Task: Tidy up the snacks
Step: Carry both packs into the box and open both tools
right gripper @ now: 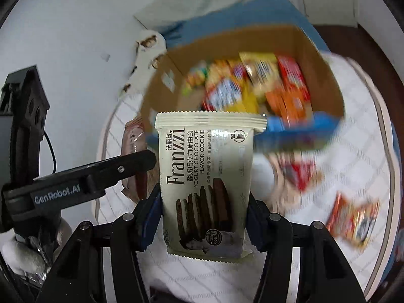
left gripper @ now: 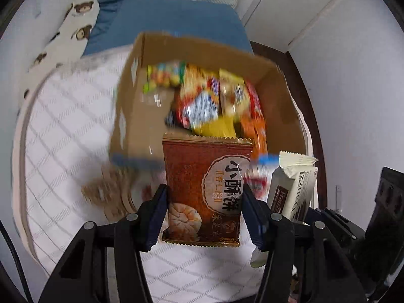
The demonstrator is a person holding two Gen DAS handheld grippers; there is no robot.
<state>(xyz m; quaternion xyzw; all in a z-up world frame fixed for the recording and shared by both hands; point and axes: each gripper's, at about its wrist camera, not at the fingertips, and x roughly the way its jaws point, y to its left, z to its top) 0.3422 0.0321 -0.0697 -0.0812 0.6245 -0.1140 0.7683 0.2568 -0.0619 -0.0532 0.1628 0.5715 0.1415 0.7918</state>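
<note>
Two snack packets are in your grippers, one each. Your left gripper [left gripper: 203,199] has its jaws closed on a reddish-brown pastry packet [left gripper: 205,192], held upright just on the near side of the cardboard box [left gripper: 131,96]. Your right gripper [right gripper: 204,207] has its jaws clamped on a cream Franzzi cookie packet [right gripper: 205,176], also upright and near the box's front edge; in the left wrist view that packet [left gripper: 293,192] shows just to the right of the pastry packet. The box stands open on a white quilted blanket [left gripper: 65,131] and already holds a blurred row of colourful snack packs [left gripper: 217,101] along its right side. Loose packets [right gripper: 353,219] lie on the blanket to the right of the box, too blurred to read. Beyond the box lie a blue sheet [left gripper: 171,20] and a bear-print pillow [left gripper: 73,25].
</note>
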